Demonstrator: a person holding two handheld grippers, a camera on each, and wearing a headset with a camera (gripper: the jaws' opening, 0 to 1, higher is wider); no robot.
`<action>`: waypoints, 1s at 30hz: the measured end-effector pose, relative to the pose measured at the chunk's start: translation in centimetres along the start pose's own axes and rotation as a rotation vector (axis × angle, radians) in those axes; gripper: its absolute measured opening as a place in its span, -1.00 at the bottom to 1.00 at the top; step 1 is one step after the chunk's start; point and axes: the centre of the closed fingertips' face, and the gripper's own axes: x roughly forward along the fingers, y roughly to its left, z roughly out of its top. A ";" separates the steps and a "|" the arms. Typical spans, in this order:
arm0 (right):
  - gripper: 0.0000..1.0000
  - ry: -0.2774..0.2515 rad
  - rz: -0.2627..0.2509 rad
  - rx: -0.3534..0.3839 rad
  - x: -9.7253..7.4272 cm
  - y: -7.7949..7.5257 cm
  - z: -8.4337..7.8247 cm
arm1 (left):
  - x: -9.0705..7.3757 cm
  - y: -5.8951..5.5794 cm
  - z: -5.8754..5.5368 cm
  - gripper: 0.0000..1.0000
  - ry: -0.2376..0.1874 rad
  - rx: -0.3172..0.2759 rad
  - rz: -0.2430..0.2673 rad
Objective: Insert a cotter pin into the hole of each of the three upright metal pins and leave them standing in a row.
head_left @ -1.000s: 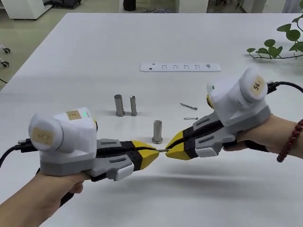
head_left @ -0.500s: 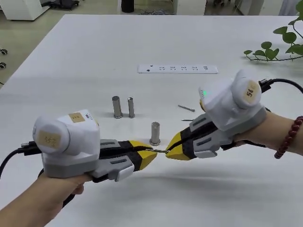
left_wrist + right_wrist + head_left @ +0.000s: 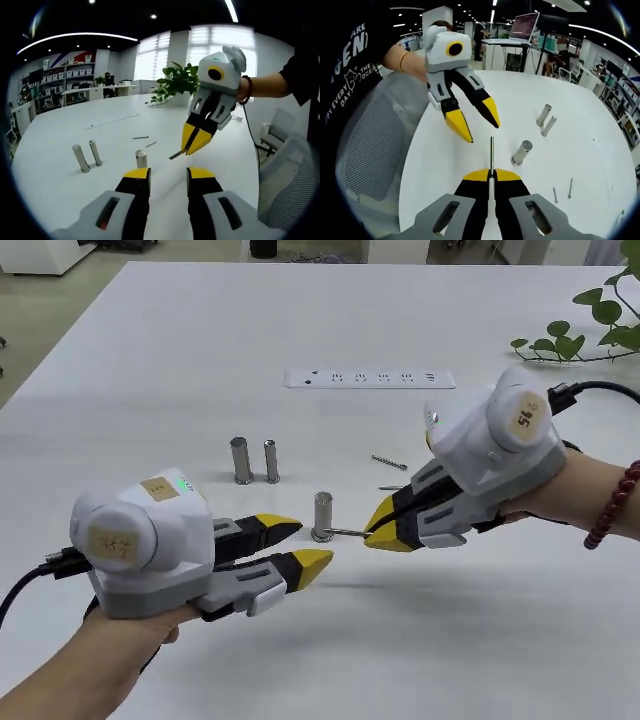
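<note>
- Since the moment before, the left tongs (image 3: 308,542) had let go of the cotter pin (image 3: 345,532) and drawn back from it, where earlier both sets of tongs had met tip to tip on it.
- Left tongs stood released, their yellow jaws spread wide with nothing between them; in the left gripper view the left tongs (image 3: 168,175) pointed towards the right tongs (image 3: 192,149) across a clear gap.
- Right tongs (image 3: 372,535) were clenched on one end of the cotter pin, which stuck straight out from the jaw tips in the right gripper view (image 3: 491,152).
- In the head view the pin's free end seemed to reach the foot of the nearest metal pin (image 3: 323,516), yet both gripper views showed it just beside that pin and apart from it (image 3: 521,152).
- That nearest metal pin stood upright on the white worktop (image 3: 180,360), between the two sets of tongs and a little beyond them.
- Two other metal pins (image 3: 241,460) (image 3: 271,461) stood upright just beside each other, farther back and to the left, well apart from the nearest one.
- None of the three upright pins showed a cotter pin through it.
- Two spare cotter pins (image 3: 388,462) (image 3: 392,487) lay flat on the worktop near the right tongs.
- A white power strip (image 3: 369,378) lay farther back, and a leafy plant (image 3: 590,330) trailed over the worktop's far right corner.
</note>
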 end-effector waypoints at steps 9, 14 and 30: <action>-1.00 0.035 -0.034 -0.003 -0.4 -2.1 -1.0 | 0.7 1.1 -0.7 -0.36 -0.006 0.023 0.118; -1.00 0.056 -0.034 -0.004 -0.1 -2.9 -1.6 | 1.6 1.2 -1.0 -0.38 0.001 -0.005 0.137; -1.00 0.097 -0.019 -0.001 1.3 -4.6 -2.9 | 3.4 3.1 -1.7 -0.48 0.006 -0.057 0.240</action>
